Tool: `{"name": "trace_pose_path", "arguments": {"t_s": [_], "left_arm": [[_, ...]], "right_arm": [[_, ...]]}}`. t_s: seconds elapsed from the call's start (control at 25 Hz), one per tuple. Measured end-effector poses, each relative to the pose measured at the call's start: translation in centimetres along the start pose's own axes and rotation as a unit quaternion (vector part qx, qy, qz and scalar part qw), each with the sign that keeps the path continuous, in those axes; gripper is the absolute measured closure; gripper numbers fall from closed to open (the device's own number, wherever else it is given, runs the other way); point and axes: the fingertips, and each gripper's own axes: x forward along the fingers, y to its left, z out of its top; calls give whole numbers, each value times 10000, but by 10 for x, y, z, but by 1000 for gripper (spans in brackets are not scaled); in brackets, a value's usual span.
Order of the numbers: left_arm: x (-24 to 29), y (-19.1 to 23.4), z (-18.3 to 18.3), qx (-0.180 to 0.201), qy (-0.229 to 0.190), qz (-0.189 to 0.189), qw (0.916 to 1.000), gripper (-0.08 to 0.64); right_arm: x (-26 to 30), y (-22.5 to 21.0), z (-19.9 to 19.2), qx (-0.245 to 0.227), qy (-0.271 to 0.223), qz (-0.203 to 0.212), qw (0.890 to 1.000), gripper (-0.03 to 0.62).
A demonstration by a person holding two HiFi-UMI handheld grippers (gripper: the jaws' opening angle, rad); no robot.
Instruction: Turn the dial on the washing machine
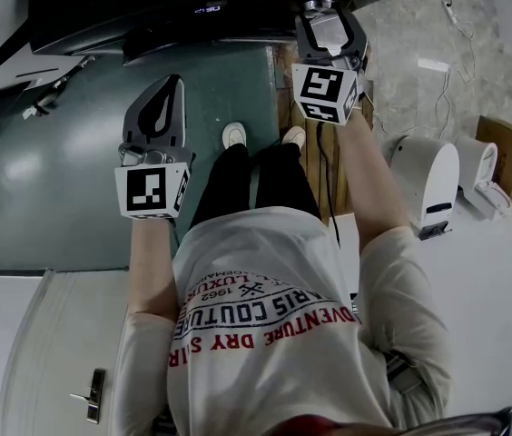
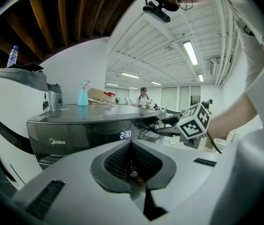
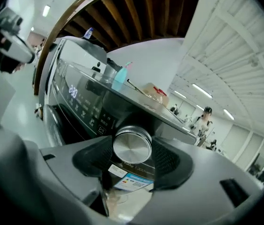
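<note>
While the right hand-held gripper [image 3: 131,150] clamps the silver dial [image 3: 132,143] of the washing machine [image 3: 78,102], the left hand-held gripper [image 2: 131,157] hangs closed, empty, left of it; a spray bottle [image 3: 121,78] stands above.

The person wears a white short-sleeved T-shirt [image 1: 265,271] printed with red and dark blue lettering, black trousers [image 1: 254,182] and white shoes [image 1: 234,134]. The left tongs [image 1: 167,87] and right tongs [image 1: 327,12] are grey with black ribbed pads [image 3: 169,161]. Each carries a white cube [image 1: 152,189] of black square markers.
</note>
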Motion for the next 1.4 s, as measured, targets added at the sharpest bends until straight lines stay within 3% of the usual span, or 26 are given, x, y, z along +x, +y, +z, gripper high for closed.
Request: {"name": "trace_pose_path", "arguments": {"t_s": [0.16, 0.24, 0.36, 0.56, 0.92, 1.04, 1.24, 1.4], "left_arm": [[-5, 0, 0, 49, -4, 33, 10000, 545], [-7, -1, 1, 80, -10, 30, 10000, 545], [-10, 2, 4, 146, -33, 59, 9999, 545], [-10, -1, 18, 137, -181, 79, 9997, 545], [-27, -10, 69, 320, -550, 20, 9980, 545], [-39, -17, 88, 486, -687, -33, 9964, 545], [-65, -26, 123, 702, -848, -110, 9939, 545], [-87, -35, 149, 694, -1000, -229, 9923, 545]], "right_arm": [[0, -5, 3, 991, 102, 217, 9948, 318], [-1, -6, 1, 1203, 131, 270, 9923, 318], [0, -5, 1, 1205, 103, 325, 9921, 316], [-21, -9, 22, 709, -223, 210, 9970, 322], [-101, 0, 76, 1157, -768, 996, 9853, 328], [-130, -11, 100, 1414, -1049, 944, 9798, 427], [-166, -27, 124, 1700, -1162, 734, 9758, 527], [-192, -26, 137, 1787, -1349, 870, 9707, 549]]}}
